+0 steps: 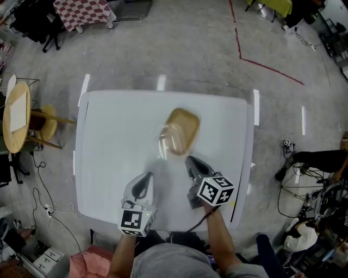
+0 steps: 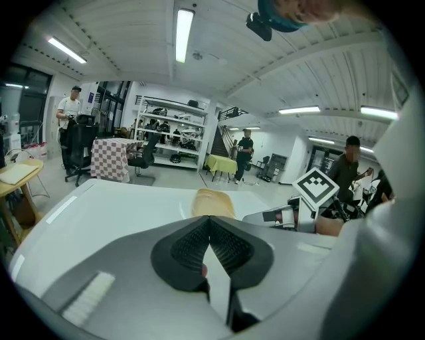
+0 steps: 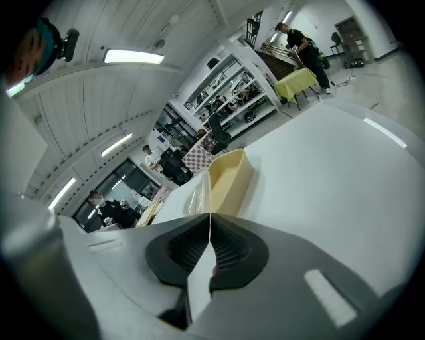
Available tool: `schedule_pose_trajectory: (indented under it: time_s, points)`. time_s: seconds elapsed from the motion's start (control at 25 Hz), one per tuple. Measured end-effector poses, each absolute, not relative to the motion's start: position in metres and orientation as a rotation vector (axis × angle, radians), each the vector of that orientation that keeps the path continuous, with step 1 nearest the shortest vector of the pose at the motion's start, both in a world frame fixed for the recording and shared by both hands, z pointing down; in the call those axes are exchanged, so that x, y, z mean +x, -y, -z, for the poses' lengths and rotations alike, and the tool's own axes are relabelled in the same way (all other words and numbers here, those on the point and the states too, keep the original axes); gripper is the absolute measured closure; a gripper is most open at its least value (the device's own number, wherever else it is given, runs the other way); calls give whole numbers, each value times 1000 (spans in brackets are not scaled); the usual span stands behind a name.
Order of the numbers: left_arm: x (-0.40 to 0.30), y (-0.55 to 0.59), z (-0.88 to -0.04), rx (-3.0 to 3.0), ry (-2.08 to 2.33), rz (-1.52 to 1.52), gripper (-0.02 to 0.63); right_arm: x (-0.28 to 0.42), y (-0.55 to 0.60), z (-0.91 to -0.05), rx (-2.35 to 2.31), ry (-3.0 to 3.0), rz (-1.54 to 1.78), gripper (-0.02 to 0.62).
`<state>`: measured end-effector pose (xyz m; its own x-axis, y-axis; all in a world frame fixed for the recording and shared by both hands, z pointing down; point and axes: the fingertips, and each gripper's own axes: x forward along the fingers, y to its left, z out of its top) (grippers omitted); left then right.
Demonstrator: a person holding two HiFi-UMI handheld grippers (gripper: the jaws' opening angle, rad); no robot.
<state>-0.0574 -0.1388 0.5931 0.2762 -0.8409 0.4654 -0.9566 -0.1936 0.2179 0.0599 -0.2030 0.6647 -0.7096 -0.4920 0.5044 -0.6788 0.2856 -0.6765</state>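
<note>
A tan rectangular tray (image 1: 184, 128) lies near the middle of the white table (image 1: 109, 141). A clear plastic piece (image 1: 169, 141) leans against the tray's near left side. My right gripper (image 1: 190, 160) is shut and holds nothing, its tips just short of the tray's near end. My left gripper (image 1: 145, 177) hovers shut and empty over bare tabletop, to the left of and nearer than the tray. The left gripper view shows the shut left gripper (image 2: 209, 220), the tray (image 2: 212, 202) beyond it and the right gripper's marker cube (image 2: 313, 188). In the right gripper view, the tray (image 3: 232, 174) and clear piece (image 3: 196, 195) lie past the shut right gripper (image 3: 210, 216).
A round wooden side table (image 1: 16, 117) and stool (image 1: 48, 122) stand left of the white table. A checkered-cloth table (image 1: 81, 11) sits at the far left. Red tape (image 1: 261, 62) marks the floor. Cables and equipment (image 1: 310, 184) crowd the right side; people stand in the background.
</note>
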Motion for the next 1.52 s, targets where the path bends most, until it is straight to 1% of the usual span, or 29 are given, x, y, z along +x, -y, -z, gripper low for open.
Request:
schedule_pose_trajectory:
  time_s: [0.48, 0.8, 1.24, 1.52]
  points:
    - [-63, 133, -584, 2101, 1633, -317, 595, 60, 200, -652, 1119, 2369, -1367, 589]
    - [-68, 124, -567, 2140, 1638, -289, 595, 60, 192, -627, 1173, 2419, -1260, 591]
    - [-78, 103, -525, 2217, 1648, -246, 595, 61, 173, -562, 1278, 2489, -1026, 591]
    - [-81, 85, -484, 2290, 1648, -193, 595, 65, 152, -512, 1359, 2527, -882, 591]
